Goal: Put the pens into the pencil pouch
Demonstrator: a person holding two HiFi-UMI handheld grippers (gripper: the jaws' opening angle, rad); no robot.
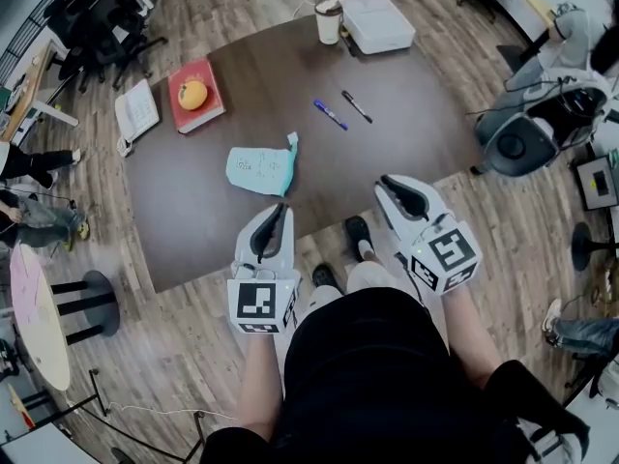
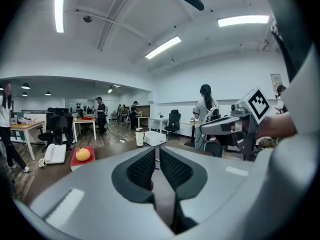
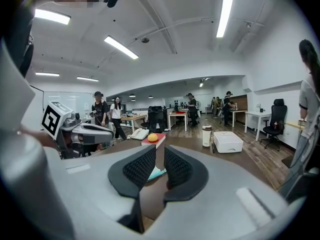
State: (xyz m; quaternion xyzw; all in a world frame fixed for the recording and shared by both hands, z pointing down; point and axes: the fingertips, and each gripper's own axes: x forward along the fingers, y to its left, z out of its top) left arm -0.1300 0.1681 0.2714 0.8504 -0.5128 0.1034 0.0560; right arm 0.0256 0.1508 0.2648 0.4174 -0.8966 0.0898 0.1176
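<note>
Over the near edge of the table (image 1: 406,153), both empty with jaws slightly parted, the left gripper (image 1: 279,216) faced the pouch (image 1: 259,169) just ahead while the right gripper (image 1: 392,189) sat nearer the blue pen (image 1: 330,115) and black pen (image 1: 356,106), lying parallel farther out, slanting far-left to near-right.

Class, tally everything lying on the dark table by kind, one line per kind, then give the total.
Pens: 2, blue pen and black pen
Pencil pouch: 1
Red book: 1
Orange fruit: 1
Telephone: 1
Cup: 1
White box: 1
Total: 8
</note>
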